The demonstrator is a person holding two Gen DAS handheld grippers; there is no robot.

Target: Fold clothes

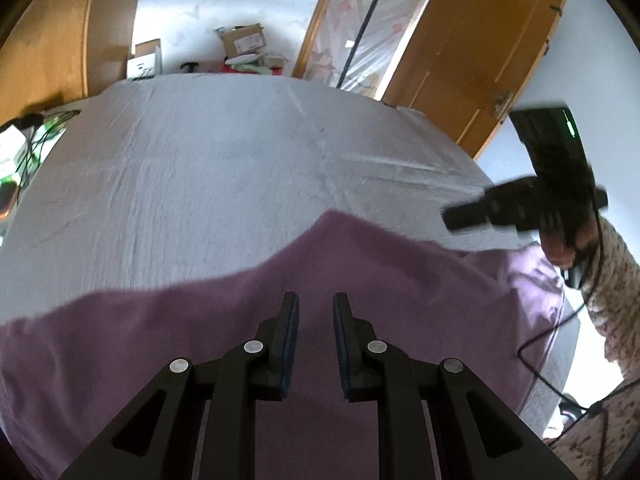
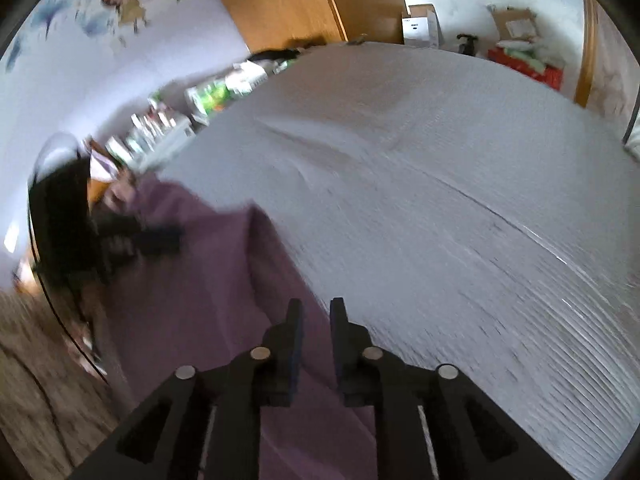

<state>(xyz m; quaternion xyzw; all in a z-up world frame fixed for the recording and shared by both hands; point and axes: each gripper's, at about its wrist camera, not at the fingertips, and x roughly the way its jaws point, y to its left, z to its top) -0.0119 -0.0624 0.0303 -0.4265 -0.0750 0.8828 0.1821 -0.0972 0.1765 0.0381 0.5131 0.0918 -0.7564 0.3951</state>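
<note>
Garment: we see a purple garment [image 1: 320, 280] lying spread on the near part of the bed [image 1: 200, 152]; in the right wrist view it [image 2: 208, 280] covers the near left part of the bed [image 2: 440, 168].
Left tool: our left tool [image 1: 316, 304] hangs over the middle of the purple cloth, its two fingers parted with a clear gap and nothing between them; in the right wrist view it [image 2: 160, 240] is a dark blur above the cloth's left side.
Right tool: our right tool [image 2: 316, 308] is released too, fingers apart and holding nothing, hovering over the cloth's right edge where it meets the bare sheet; in the left wrist view it [image 1: 472, 216] is blurred, off to the right above the bed.
Bed: grey-white sheet with a few creases.
Background: a wooden door [image 1: 480, 60] and cardboard boxes [image 1: 244, 40] beyond the far end of the bed; cartoon stickers [image 2: 128, 0] on the wall.
</note>
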